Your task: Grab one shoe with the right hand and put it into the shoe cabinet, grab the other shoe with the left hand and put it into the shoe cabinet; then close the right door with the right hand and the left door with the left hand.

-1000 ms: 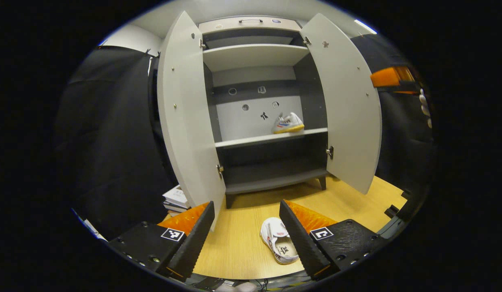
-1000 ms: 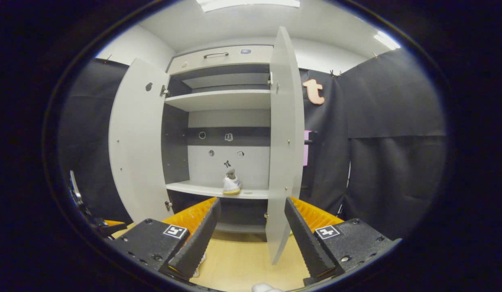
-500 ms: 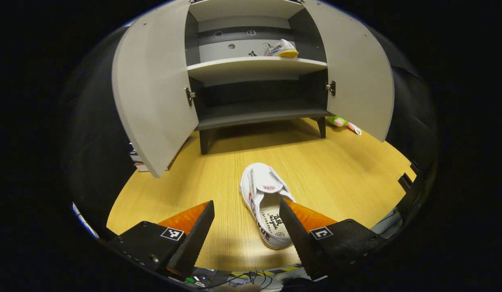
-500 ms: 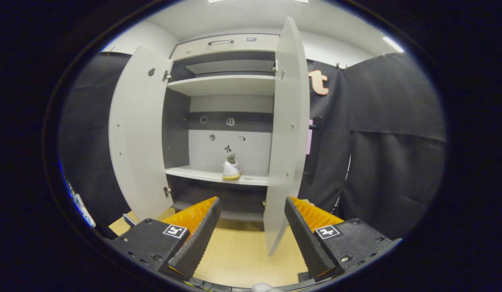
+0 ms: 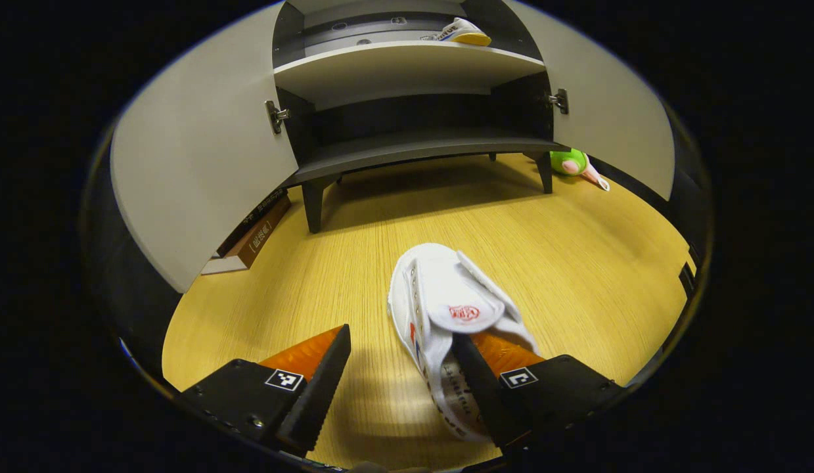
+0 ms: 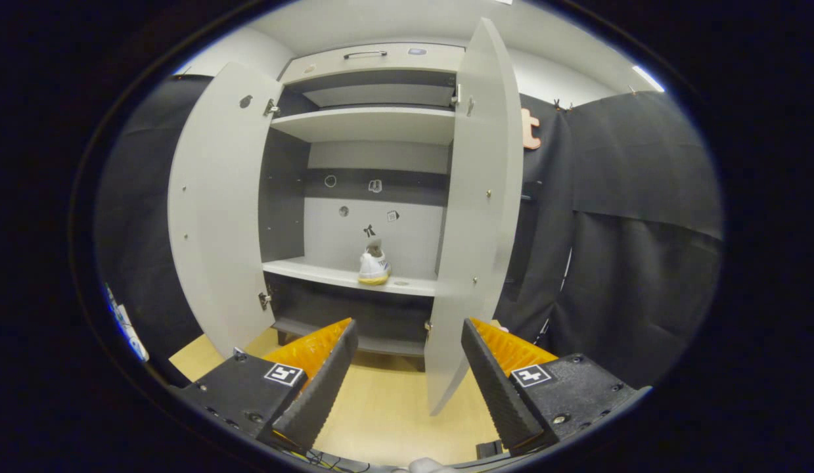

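A white shoe (image 5: pixel 446 305) lies on the wooden floor, toe toward the shoe cabinet (image 5: pixel 407 62). My left gripper (image 5: pixel 400 338) is open right over its heel end; one finger (image 5: pixel 475 387) reaches into the shoe's opening while the other stands over bare floor to the left. The second white shoe (image 5: pixel 462 31) with a yellow sole stands on the cabinet's middle shelf, and the right gripper view has this shoe (image 6: pixel 374 266) too. Both cabinet doors stand open. My right gripper (image 6: pixel 410 328) is open and holds nothing, up in front of the right door's edge (image 6: pixel 475 217).
The left door (image 5: pixel 196 157) swings out over the floor on the left, with books (image 5: pixel 249 236) stacked behind it. A green and pink toy (image 5: pixel 571 161) lies by the cabinet's right leg. Black cloth walls close in both sides.
My left gripper has dropped down and forward onto the floor shoe, and one finger now reaches into it. The right gripper has drifted only slightly, still open.
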